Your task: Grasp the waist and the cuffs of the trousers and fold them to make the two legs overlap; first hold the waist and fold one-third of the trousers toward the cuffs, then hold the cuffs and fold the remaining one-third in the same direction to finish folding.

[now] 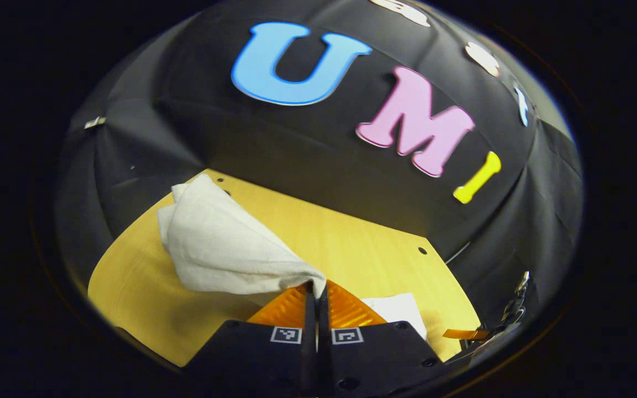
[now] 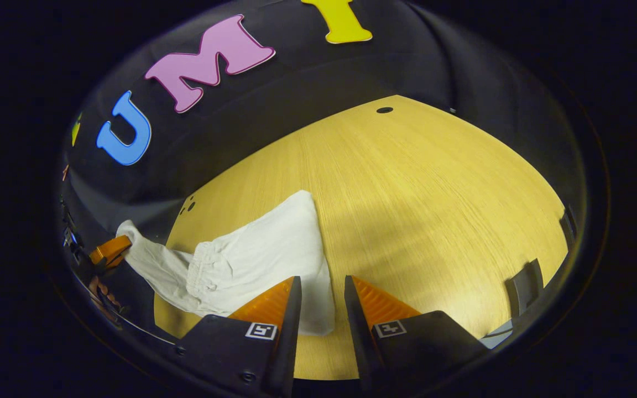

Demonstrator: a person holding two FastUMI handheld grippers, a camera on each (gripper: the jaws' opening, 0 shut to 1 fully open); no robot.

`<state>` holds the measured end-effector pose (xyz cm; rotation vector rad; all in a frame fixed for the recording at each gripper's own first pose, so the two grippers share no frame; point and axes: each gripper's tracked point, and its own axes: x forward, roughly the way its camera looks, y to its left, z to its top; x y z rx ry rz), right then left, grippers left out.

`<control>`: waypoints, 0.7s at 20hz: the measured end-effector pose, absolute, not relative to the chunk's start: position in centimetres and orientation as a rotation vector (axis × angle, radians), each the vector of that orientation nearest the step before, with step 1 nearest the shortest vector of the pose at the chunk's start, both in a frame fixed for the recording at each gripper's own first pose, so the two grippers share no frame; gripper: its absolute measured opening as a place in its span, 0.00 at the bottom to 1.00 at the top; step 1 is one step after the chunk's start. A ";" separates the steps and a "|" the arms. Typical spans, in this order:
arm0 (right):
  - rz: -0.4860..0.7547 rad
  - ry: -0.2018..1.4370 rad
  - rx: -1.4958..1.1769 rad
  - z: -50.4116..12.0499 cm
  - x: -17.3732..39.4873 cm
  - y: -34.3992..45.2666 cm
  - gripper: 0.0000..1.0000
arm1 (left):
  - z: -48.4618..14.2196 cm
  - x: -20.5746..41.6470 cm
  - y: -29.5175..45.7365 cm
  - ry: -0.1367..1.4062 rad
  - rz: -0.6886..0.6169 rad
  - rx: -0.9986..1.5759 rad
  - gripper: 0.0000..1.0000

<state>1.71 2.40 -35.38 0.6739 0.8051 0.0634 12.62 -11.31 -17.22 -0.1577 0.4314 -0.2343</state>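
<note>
Wooden surface [image 2: 434, 210], pale yellow grain, spread wide under both views, with small dark holes near its far edge and black cloth wall behind.

White trousers [image 2: 252, 260] lying toward the left part of the surface in the right gripper view, gathered elastic waist bunched near the middle of the cloth, one end lifted off the wood and stretched out to the far left. Same trousers [image 1: 219, 243] in the left gripper view rising as a crumpled, draped mass from the wood up to the near fingertips, with another white fold showing low and to the right of the fingers.

Left tool [image 1: 316, 290] clenched on a pinch of the trousers, both fingers pressed together with the cloth coming out right at the tips. Seen again far off at the left edge of the right gripper view [image 2: 111, 250], gripping the raised end of the cloth, with a hand [image 2: 103, 296] just below it.

Right tool [image 2: 321, 287] released, fingers standing apart with bare wood and the trousers' near edge showing in the gap; left finger over the cloth, right finger over bare surface. Contact with the fabric impossible to judge.
</note>
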 end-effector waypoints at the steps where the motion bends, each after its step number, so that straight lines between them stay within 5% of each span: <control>1: 0.055 0.803 0.681 -35.4 1.7 1.8 0.49 | -17.3 12.7 -12.9 0.434 -0.263 -0.130 0.05; 14: -0.059 0.789 0.762 -36.3 -0.7 -2.8 0.49 | -24.9 12.0 -25.8 0.527 -0.542 0.407 0.05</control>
